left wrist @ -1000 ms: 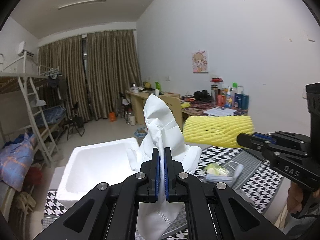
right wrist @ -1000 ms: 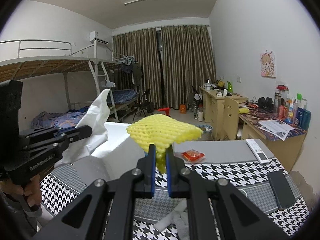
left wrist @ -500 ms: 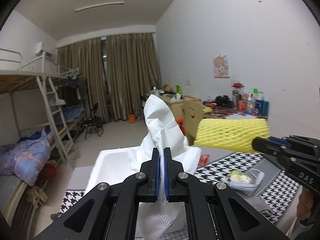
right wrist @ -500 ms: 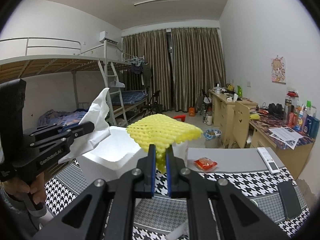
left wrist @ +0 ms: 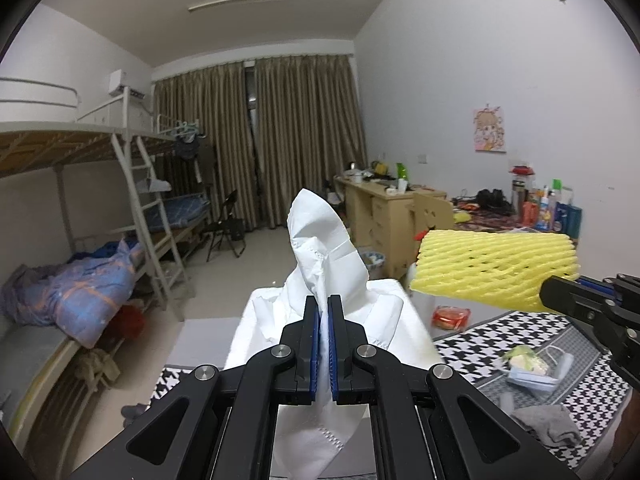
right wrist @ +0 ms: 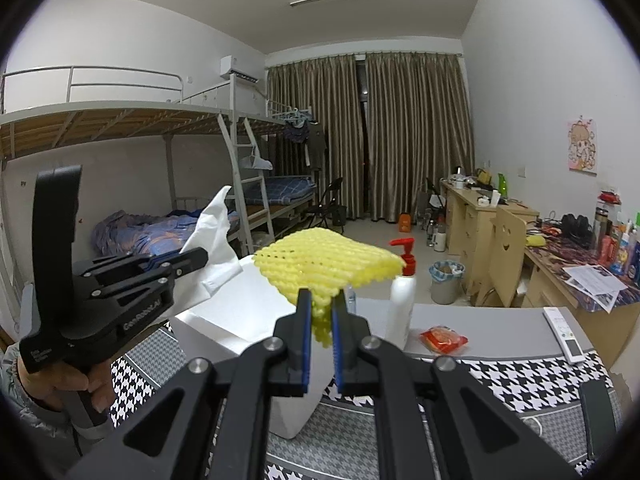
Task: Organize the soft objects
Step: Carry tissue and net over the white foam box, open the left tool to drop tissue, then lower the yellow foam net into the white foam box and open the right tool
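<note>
Your left hand-held gripper [left wrist: 324, 322] is pinched closed on a crumpled white paper tissue [left wrist: 320, 248], and your right hand-held gripper [right wrist: 320, 330] is clamped on the lower edge of a yellow foam fruit-net sleeve [right wrist: 328, 260]. Both soft pieces hang in the air above the white polystyrene foam box [right wrist: 240, 312], which sits on the counter with the black-and-white houndstooth cloth [right wrist: 520, 376].

The step in hand looks like dropping both into that box. Bring each piece over the open mouth before you loosen your hold, and lower it inside the walls first; the tissue is light and may drift, and the springy sleeve may bounce off a rim.

Mind the box's near corner below the right hand-held gripper, and the white pump bottle with a red nozzle [right wrist: 402, 292] standing just beside the box on its right. The small red packet [right wrist: 443, 338] lies near it. Left of the box the counter ends, so keep your left hand inward.
</note>
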Tool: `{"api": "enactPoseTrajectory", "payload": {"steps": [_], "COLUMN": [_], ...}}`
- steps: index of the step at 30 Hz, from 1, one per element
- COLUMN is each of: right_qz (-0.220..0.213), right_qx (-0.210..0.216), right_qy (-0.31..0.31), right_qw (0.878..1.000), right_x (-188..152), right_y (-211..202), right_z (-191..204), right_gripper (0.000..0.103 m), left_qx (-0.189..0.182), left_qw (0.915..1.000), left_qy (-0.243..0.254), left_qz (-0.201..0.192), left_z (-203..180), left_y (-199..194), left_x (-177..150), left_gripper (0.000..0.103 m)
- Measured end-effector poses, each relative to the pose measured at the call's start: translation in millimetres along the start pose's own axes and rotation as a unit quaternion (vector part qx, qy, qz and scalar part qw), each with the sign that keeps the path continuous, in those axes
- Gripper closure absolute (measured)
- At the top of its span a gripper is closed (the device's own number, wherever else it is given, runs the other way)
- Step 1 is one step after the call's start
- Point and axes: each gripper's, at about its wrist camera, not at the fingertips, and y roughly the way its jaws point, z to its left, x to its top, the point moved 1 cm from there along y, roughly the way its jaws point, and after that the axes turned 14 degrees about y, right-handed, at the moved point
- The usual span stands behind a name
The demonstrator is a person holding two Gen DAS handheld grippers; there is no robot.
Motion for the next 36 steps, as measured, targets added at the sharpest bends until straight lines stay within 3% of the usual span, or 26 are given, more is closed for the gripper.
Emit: {"api": "enactPoseTrajectory", "payload": {"steps": [18,21,24,25,26,34,36], "right_qz": [0.021,0.021,0.021,0.022,0.022,0.030,0.032], "right_qx": [-0.017,-0.023,-0.025,-0.026,-0.026,-0.025,-0.025], "right_qy": [-0.010,-0.014,-0.013,-0.013,-0.014,-0.016,-0.017], "right_qw": [1.000,0.999,0.999,0.999,0.999,0.999,0.999], "right_x": [2.0,2.1,2.8,2.9,1.8,3.6,4.5], "right_y": [18.6,19.7,21.4,22.2,22.5,29.7,31.9], "right_z": [6.9,10.0,10.2,10.8,12.7,17.1,18.2], "right_gripper": [0.091,0.091,0.091,0.091,0.091,0.091,0.091], "left_qx": [-0.012,-0.018,-0.019,-0.019,-0.020,-0.012,-0.007], "left_qw": [0.9988,0.9983,0.9980,0.9981,0.9983,0.9990,0.9992], "left_qy": [-0.004,-0.009,-0.009,-0.010,-0.010,-0.010,-0.011], "left_qz": [0.047,0.054,0.060,0.058,0.055,0.042,0.039], "left_z": [15.0,18.2,19.6,17.9,17.8,20.0,22.2], "left_y": [43.0,47.6,50.0,49.6,48.2,38.3,36.4], "left_x": [-11.8,-13.6,-15.1,-14.6,-14.6,-14.1,-13.9], "left_gripper": [0.099,0.095,0.062,0.042,0.032,0.008,0.006]}}
